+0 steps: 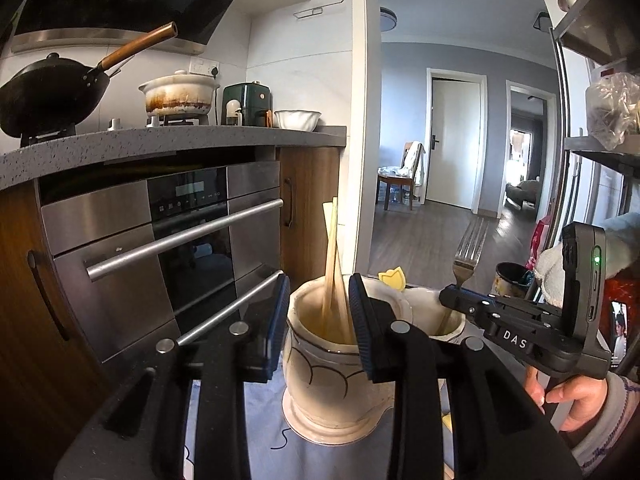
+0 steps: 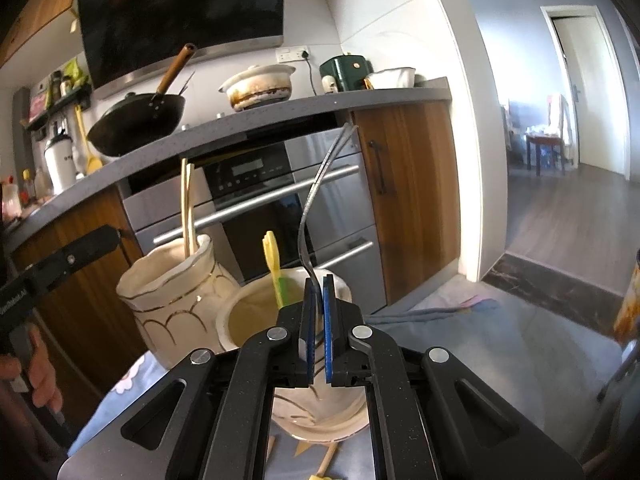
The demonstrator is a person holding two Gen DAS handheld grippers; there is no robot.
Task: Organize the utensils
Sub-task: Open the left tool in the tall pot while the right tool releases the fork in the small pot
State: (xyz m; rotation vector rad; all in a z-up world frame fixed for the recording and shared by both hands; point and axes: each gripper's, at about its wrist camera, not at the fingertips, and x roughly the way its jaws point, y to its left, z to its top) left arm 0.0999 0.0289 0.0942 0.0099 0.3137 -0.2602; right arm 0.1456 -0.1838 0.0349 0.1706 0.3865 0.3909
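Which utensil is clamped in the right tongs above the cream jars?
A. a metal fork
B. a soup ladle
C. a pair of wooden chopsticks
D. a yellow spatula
A: in the right wrist view the right tongs are shut on the handle of the metal fork, tines up, over the nearer cream jar; the chopsticks stand in the other jar.

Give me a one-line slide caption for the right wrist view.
Right tongs shut on a fork above a cream jar, chopsticks in the neighboring jar.
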